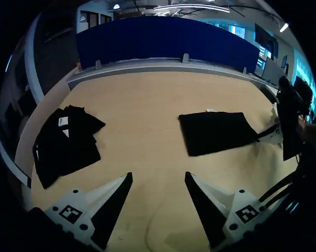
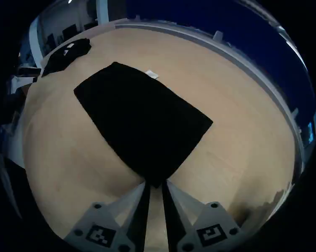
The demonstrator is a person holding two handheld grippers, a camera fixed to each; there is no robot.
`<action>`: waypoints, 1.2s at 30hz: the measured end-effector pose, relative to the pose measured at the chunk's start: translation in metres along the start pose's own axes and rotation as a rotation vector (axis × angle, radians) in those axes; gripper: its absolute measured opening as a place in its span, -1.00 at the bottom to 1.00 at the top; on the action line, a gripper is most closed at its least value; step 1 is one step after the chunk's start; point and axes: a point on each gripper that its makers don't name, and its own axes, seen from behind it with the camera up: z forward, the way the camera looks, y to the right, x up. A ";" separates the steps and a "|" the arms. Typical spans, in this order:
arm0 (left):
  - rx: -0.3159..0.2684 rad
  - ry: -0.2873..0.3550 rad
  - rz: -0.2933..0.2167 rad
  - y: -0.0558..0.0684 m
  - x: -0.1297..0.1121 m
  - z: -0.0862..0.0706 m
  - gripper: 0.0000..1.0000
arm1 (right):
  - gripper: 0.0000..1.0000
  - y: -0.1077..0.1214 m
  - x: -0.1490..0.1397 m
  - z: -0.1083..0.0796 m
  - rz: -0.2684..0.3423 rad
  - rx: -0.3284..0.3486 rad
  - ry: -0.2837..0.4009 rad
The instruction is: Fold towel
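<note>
A black towel point(image 1: 216, 132) lies folded flat on the light wood table point(image 1: 149, 101), a white tag point(image 2: 151, 74) poking out at its far edge. In the right gripper view the towel point(image 2: 141, 122) spreads away from my right gripper point(image 2: 156, 185), which is shut on the nearest corner. That gripper point(image 1: 267, 132) also shows in the left gripper view, pinching the towel's right corner. My left gripper point(image 1: 158, 178) hovers open over bare table, well short of the towel, with nothing between its fingers.
A pile of black towels point(image 1: 67, 145) with white tags sits at the table's left edge, seen far off in the right gripper view as the pile point(image 2: 67, 52). A blue partition point(image 1: 166, 40) runs along the table's back. Dark office gear point(image 1: 292, 101) stands at the right.
</note>
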 end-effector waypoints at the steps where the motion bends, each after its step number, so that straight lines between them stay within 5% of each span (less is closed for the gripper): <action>1: 0.000 0.000 0.000 0.000 0.000 0.000 0.84 | -0.71 0.000 0.000 0.000 -0.003 0.000 0.000; 5: -0.001 -0.002 -0.001 -0.001 -0.001 0.002 0.84 | -0.88 0.001 0.000 0.001 -0.012 -0.005 0.002; 19: -0.006 -0.002 -0.012 -0.003 0.002 0.001 0.84 | -0.90 0.002 0.038 -0.016 -0.085 -0.037 0.037; 36: -0.002 0.016 -0.070 -0.013 -0.009 -0.015 0.84 | -0.90 -0.040 0.144 -0.036 -0.374 -0.014 0.093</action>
